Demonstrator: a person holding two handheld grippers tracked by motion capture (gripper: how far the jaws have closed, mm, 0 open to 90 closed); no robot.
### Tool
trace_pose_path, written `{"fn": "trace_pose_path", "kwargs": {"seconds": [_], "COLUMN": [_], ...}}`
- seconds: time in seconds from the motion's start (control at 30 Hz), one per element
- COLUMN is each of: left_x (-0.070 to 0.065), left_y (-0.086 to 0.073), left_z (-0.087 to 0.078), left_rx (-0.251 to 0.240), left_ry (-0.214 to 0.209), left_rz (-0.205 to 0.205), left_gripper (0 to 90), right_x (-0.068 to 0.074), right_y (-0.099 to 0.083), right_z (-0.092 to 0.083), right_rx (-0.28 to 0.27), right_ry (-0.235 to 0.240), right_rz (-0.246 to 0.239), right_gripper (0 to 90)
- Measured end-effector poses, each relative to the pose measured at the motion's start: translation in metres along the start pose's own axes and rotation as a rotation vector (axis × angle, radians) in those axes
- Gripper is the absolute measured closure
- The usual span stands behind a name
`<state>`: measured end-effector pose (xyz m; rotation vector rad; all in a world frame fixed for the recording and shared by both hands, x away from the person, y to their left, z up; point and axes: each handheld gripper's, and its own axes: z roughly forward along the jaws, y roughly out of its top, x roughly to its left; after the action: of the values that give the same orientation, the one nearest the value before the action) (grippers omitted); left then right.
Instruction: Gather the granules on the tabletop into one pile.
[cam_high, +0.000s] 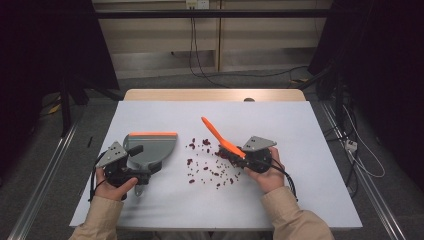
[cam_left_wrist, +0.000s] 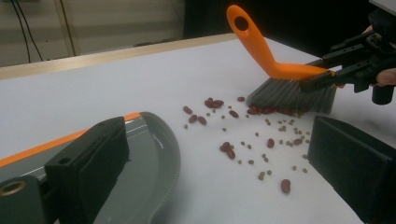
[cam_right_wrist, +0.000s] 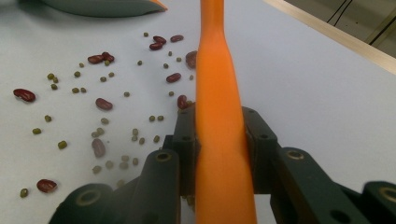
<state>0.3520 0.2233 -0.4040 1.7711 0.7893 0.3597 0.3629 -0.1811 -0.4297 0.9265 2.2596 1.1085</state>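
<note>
A smooth white tabletop (cam_high: 300, 195) carries scattered red and green beans (cam_high: 210, 165) at its centre. The right gripper (cam_high: 239, 152) clamps the glossy orange brush (cam_high: 220, 137), bristles on the beans; the left gripper (cam_high: 134, 159) at 9 o'clock holds the curved grey dustpan (cam_high: 155, 147)

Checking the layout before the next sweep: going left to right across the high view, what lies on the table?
Left hand-held gripper → dustpan → scattered beans → brush → right hand-held gripper.
</note>
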Motion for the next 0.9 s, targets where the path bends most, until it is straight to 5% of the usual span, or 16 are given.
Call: {"fn": "trace_pose_path", "kwargs": {"seconds": [0.3,0.57,0.9], "left_x": [0.0,0.001,0.003], "left_y": [0.0,-0.001,-0.002], "left_z": [0.001,0.0,0.0], "left_rx": [0.004,0.004,0.009], "left_ry": [-0.001,-0.001,-0.002], "left_rz": [0.002,-0.007,-0.009], "left_gripper": [5.2,5.2,5.2], "right_x": [-0.018,-0.041,-0.031], "right_y": [0.013,0.023,0.022], "right_z": [-0.001,0.024,0.039], "right_rx": [-0.037,-0.012,0.03], "right_ry": [-0.022,-0.071,-0.034], "right_rz": [0.039,0.037,-0.03], "right_gripper": [71.1,71.1,71.1]}}
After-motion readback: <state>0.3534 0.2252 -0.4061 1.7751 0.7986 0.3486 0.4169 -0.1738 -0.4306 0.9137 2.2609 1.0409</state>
